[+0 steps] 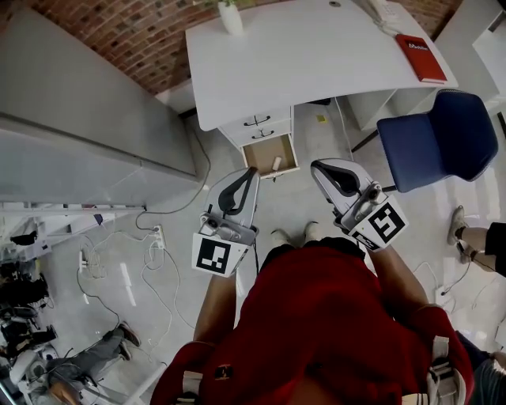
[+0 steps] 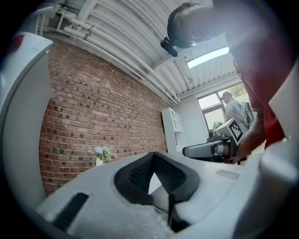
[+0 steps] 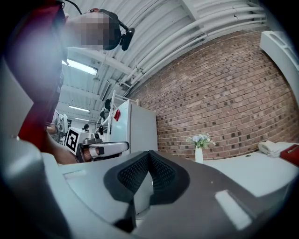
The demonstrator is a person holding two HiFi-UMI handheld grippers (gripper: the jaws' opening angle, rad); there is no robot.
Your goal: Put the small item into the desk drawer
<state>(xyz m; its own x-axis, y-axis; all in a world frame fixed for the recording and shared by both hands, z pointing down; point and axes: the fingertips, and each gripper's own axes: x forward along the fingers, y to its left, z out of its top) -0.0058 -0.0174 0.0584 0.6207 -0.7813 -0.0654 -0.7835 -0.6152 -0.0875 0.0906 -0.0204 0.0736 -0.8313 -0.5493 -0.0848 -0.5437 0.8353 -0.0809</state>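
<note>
From the head view we see both grippers held side by side over the floor, near the white desk (image 1: 316, 63). The left gripper (image 1: 250, 177) and the right gripper (image 1: 322, 169) both point towards the far drawer (image 1: 254, 155), which stands open under the desk. A small pale item (image 1: 277, 164) lies inside it, by its right near corner, apart from both grippers. A red book (image 1: 421, 57) rests on the desk's right end, a vase (image 1: 230, 17) on its far edge and a blue chair (image 1: 439, 138) to the right.

In the left gripper view we find the jaws pressed together at the tips, nothing between them; brick wall lies beyond.

In the right gripper view we find the jaws likewise closed on nothing, with the vase far off on the desk
</note>
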